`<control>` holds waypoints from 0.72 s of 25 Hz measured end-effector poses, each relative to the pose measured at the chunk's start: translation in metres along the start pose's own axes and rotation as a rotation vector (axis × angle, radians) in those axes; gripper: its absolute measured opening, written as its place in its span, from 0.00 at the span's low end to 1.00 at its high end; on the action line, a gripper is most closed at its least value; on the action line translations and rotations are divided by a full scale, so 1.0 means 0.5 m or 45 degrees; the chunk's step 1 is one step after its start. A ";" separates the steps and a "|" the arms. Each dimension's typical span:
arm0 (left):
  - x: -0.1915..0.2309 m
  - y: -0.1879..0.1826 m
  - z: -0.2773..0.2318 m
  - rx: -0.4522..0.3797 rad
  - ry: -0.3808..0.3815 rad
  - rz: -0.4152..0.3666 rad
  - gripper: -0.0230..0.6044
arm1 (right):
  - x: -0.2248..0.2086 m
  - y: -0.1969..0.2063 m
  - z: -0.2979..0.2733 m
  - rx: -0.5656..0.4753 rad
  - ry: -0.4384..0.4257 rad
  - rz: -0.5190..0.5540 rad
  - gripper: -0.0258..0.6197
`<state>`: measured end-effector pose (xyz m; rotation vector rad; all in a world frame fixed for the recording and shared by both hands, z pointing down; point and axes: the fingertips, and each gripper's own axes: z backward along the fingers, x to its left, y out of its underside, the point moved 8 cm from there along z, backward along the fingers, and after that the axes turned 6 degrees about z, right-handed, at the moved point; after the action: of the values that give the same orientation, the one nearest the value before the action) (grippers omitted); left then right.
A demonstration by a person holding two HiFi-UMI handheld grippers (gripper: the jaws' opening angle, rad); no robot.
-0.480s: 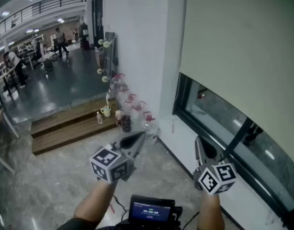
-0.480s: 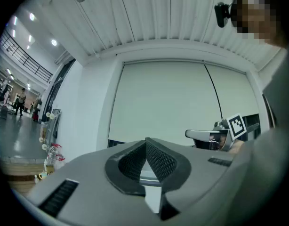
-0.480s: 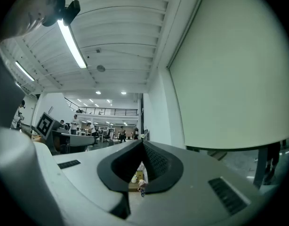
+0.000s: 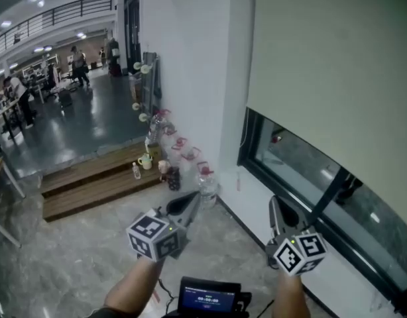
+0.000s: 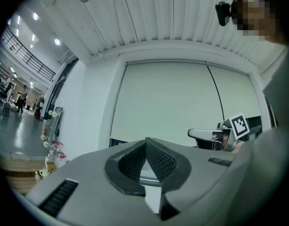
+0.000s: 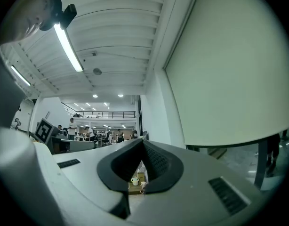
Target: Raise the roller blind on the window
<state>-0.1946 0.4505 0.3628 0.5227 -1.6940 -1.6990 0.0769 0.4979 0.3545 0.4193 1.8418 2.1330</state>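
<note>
Blind (image 4: 336, 65): hangs low over the window (image 4: 303, 171), ahead and to my right. Its bottom edge sits where it sat half a second ago, so no raising has begun.
Window: only a strip of glass shows beneath the blind.
Left gripper (image 4: 192, 201): jaws clenched on nothing. It has sunk slightly in the head view and is well apart from the blind.
Right gripper (image 4: 276, 207): jaws together and empty, near the window's lower frame but touching nothing. It has barely shifted.
Meaning: I judge this to be the approach. I must yet find and grasp the blind's pull cord, which I cannot make out clearly.
</note>
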 end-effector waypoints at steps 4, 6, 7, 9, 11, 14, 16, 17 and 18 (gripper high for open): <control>0.001 -0.004 0.014 -0.005 0.021 -0.009 0.02 | 0.019 -0.010 -0.001 0.006 0.015 0.028 0.05; 0.003 -0.003 0.021 0.000 0.040 -0.017 0.02 | 0.027 -0.007 -0.006 0.005 0.014 0.030 0.05; 0.006 -0.001 0.022 0.003 0.054 -0.015 0.02 | 0.028 -0.004 -0.013 0.005 0.012 0.027 0.05; 0.018 0.004 0.024 0.006 0.060 -0.008 0.02 | 0.032 0.005 -0.025 0.011 0.008 0.022 0.05; 0.030 0.007 0.032 -0.006 0.060 -0.006 0.02 | 0.043 0.006 -0.028 0.021 0.020 0.013 0.05; 0.047 0.007 0.046 -0.046 0.086 0.001 0.02 | 0.061 0.006 -0.027 0.008 0.036 0.011 0.06; 0.051 0.001 0.050 -0.049 0.094 0.000 0.02 | 0.070 0.005 -0.029 0.010 0.044 0.018 0.05; 0.053 -0.001 0.050 -0.045 0.096 -0.001 0.02 | 0.074 0.006 -0.031 0.016 0.045 0.024 0.05; 0.054 -0.003 0.049 -0.038 0.098 0.001 0.02 | 0.075 0.006 -0.033 0.023 0.047 0.027 0.06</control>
<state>-0.2308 0.4492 0.3681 0.5662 -1.6121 -1.6798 0.0357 0.4976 0.3563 0.4078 1.8864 2.1529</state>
